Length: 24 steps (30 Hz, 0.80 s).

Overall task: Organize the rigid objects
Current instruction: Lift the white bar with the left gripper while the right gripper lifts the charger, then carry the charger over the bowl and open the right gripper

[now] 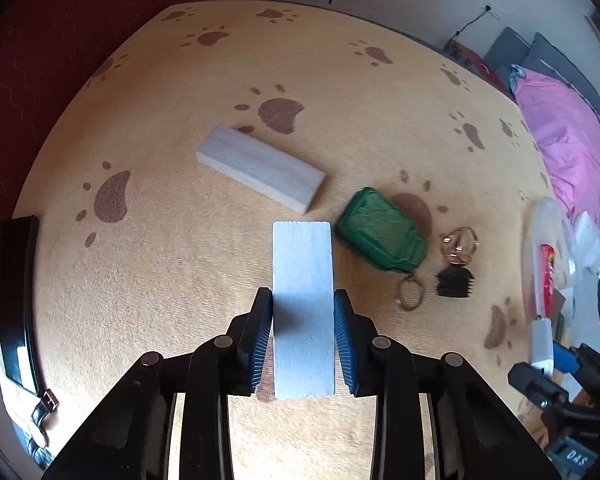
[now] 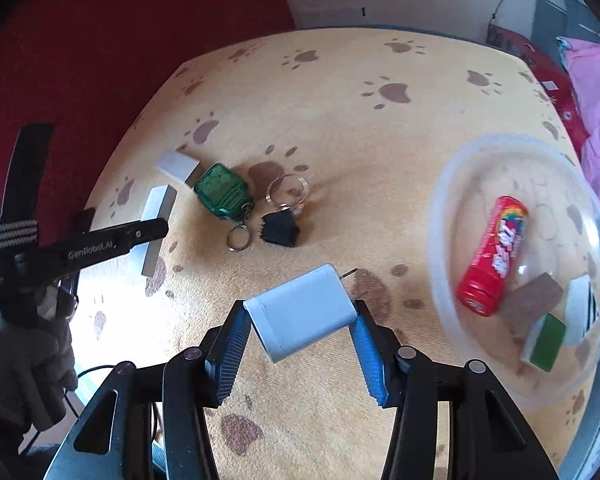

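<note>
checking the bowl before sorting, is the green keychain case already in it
No, the green keychain case lies on the blanket, well left of the clear bowl.

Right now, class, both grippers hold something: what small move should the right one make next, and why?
Probably carry the white charger, held in the right gripper, rightward over the clear bowl, which already holds the red tube and blocks.

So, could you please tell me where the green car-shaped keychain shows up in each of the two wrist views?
Left wrist: green keychain lies right of centre, just right of the held white block.
Right wrist: green keychain lies left of centre, far beyond the held charger.
Shared landmark: the black tassel lies just right of it.
</note>
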Tool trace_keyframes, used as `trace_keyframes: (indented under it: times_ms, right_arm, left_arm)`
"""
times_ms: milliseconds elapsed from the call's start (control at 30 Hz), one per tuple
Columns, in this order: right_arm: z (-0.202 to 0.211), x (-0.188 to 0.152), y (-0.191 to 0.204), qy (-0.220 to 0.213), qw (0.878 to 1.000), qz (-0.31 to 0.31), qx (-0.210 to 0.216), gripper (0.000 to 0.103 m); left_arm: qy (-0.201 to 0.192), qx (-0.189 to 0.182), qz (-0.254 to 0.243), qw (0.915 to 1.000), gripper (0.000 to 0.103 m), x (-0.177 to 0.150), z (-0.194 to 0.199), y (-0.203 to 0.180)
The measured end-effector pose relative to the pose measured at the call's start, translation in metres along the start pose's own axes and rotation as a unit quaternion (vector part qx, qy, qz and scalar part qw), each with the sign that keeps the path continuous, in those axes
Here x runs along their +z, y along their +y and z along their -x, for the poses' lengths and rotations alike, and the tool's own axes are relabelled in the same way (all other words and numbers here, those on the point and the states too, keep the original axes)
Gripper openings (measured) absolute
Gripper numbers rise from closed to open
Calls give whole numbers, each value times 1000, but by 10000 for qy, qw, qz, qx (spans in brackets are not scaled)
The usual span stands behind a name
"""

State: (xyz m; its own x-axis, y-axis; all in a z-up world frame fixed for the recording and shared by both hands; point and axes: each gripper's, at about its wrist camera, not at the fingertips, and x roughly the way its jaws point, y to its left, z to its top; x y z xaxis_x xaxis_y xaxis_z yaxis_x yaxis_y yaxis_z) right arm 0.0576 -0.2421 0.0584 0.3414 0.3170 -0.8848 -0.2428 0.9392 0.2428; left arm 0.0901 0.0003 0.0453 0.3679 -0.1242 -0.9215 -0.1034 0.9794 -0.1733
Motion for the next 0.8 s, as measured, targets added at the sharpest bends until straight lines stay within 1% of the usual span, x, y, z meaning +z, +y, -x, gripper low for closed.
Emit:
trace_keyframes:
  times_ms: [167,300,500,700,733,767,800]
  right_arm:
    - [18,-2,-21,-201,9994,-274,-93,54]
    - [32,-9,-46,-313,9978,-536,-227,54]
    - [47,-20,-86,-409,9942,-888,-447,54]
    - [54,-27,-119,-491,9908,-1091,-627,55]
    - [55,-27,-124,-518,9905,-1101,-635,60]
    - [56,-28,-128,-555,9901,-1105,-661,68]
    - [57,-28,-133,-600,9892,-1128,-718,71]
  left_arm:
    - [-93,-159,-207,9996,31,1,12,-27]
    - [-132,-281,-386,9988,31,-1,19,-49]
    - [-150,-448,-634,9969,31,-8,25,-88]
    - [-198,-574,-828,9947,31,-16,30,-122]
    - [-205,-588,-843,9945,31,-17,30,-126]
    - [-208,-601,-857,9943,31,-18,31,-129]
    - [-209,-616,-873,9941,31,-19,32,-134]
